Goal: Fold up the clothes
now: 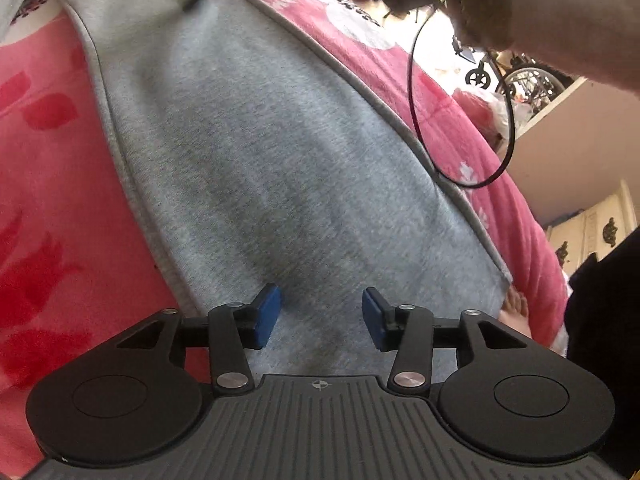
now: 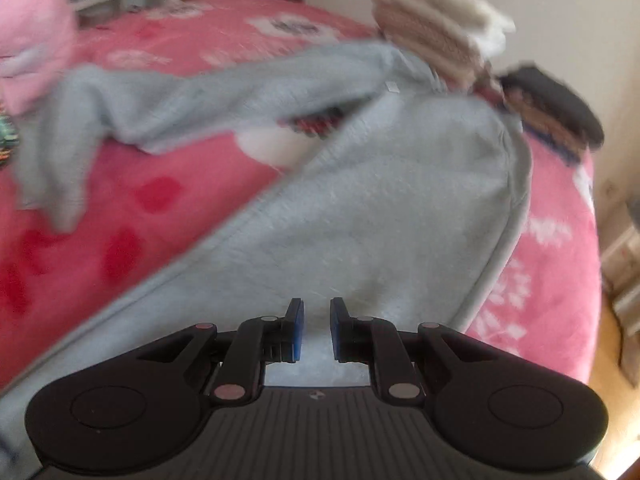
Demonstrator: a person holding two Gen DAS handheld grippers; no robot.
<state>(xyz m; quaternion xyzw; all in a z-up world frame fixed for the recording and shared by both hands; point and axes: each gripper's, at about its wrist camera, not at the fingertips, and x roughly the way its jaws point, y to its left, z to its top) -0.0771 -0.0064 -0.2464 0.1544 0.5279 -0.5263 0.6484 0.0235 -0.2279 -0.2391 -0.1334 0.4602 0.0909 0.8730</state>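
Grey garment spread on the pink bed

While the left gripper (image 1: 321, 316) hangs over the grey garment (image 1: 256, 168), its blue fingers (image 1: 267, 315) stand spread with only cloth seen past the gap and nothing between the pads. Ahead of those fingers the garment runs away as a broad flat panel, with a stitched hem on either side. Beyond both hems lies bare pink blanket (image 1: 44, 184), wider to the left of the fingers than to the right, where the bed falls off toward pale furniture (image 1: 592, 236).

Over the same garment (image 2: 400, 208) the right gripper (image 2: 317, 330) has its fingers (image 2: 297, 330) drawn close with a narrow gap, nothing pinched between them. Ahead of them the grey cloth is fleecy and rumpled, its rounded edge curving down to their right. A long part stretches off to the far left across the blanket (image 2: 132, 208). Open blanket lies left of the fingers. Far ahead, a stack of folded clothes (image 2: 432, 28) and a dark folded pile (image 2: 556, 108) sit at the garment's far end.

A blurred sleeve and hand (image 1: 540, 16) cross the top of the left view, a black cable loop (image 1: 460, 120) hanging below. Motion blur smears the right view, so the garment's far end is hard to read, and a pink plush shape (image 2: 32, 36) is cut off at the left edge.
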